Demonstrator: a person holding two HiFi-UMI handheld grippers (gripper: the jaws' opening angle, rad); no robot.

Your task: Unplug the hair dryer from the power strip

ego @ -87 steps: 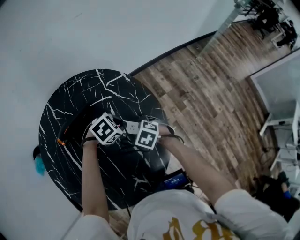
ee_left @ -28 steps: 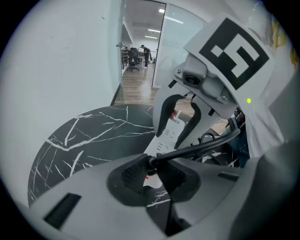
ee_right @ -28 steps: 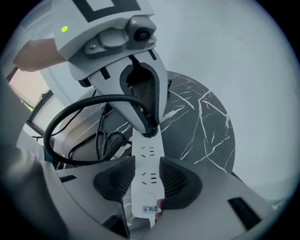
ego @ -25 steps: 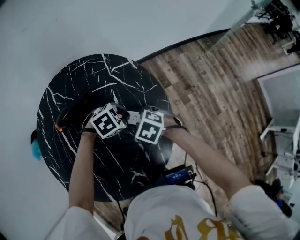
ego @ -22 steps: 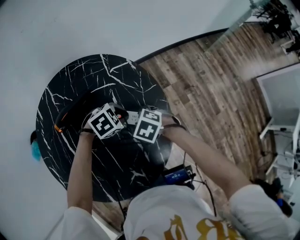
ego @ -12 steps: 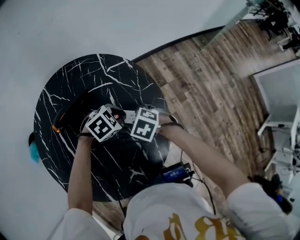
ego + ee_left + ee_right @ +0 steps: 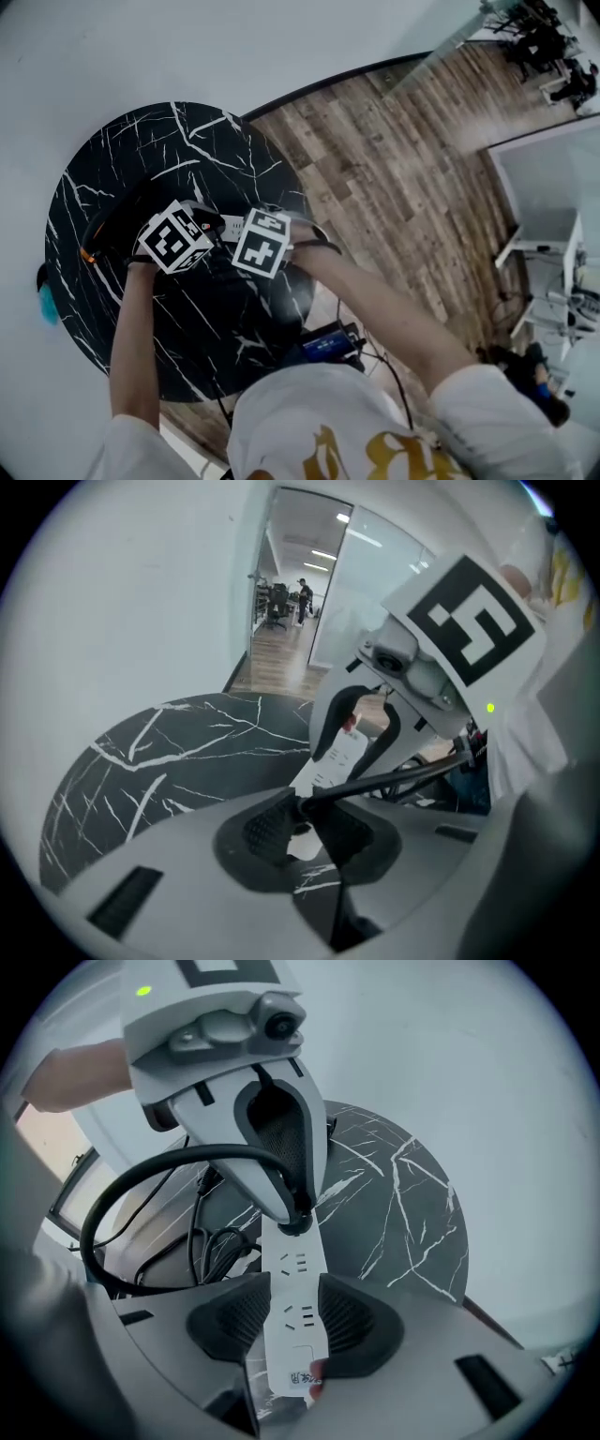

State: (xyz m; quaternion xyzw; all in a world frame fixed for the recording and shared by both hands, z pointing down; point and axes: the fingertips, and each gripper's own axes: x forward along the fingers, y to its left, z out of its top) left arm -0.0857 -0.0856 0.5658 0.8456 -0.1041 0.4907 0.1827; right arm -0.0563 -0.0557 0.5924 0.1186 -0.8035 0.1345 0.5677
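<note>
Right tool clamps the power strip, its long axis running away toward the left tool, which pinches the plug

An office — wood-plank floor, glass partition, white desk and dark chairs in the distance.

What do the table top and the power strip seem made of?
Table top: black with white veins, smooth: marble or a marble-look surface; the look leaves it open. Power strip: smooth white moulded casing with socket slots, likely plastic.
</note>
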